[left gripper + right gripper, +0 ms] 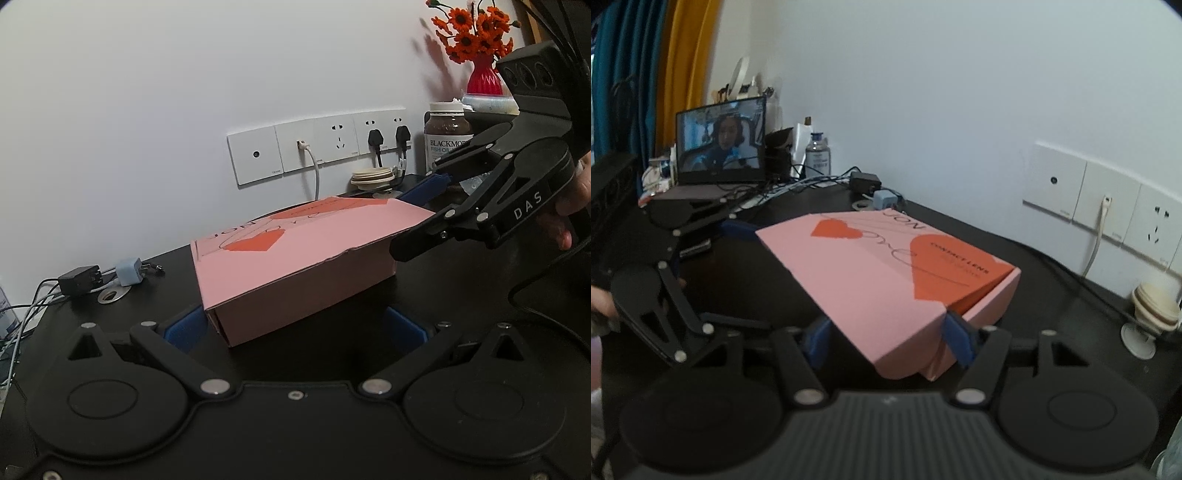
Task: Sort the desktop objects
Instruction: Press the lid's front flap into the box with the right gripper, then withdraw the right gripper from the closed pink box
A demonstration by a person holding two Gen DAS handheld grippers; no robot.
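A pink cardboard box (295, 258) with orange hearts lies on the black desk (461, 314); its lid stands slightly ajar at the right end. My right gripper (886, 341) is shut on that near end of the box (886, 280), a blue pad pressing each side. From the left wrist view, the right gripper (417, 218) comes in from the right, held by a hand. My left gripper (295, 328) stands open at the box's other end. Its left pad (184, 328) is close beside the box corner, its right pad well clear. The right wrist view shows it at the far left (713, 236).
Wall sockets (317, 147) with plugged cables run along the back. Chargers (107, 277) and wires lie at the left. A fish oil bottle (447, 133), stacked lids (373, 177) and a red vase (484, 77) stand at the right. A laptop (720, 140) sits farther along.
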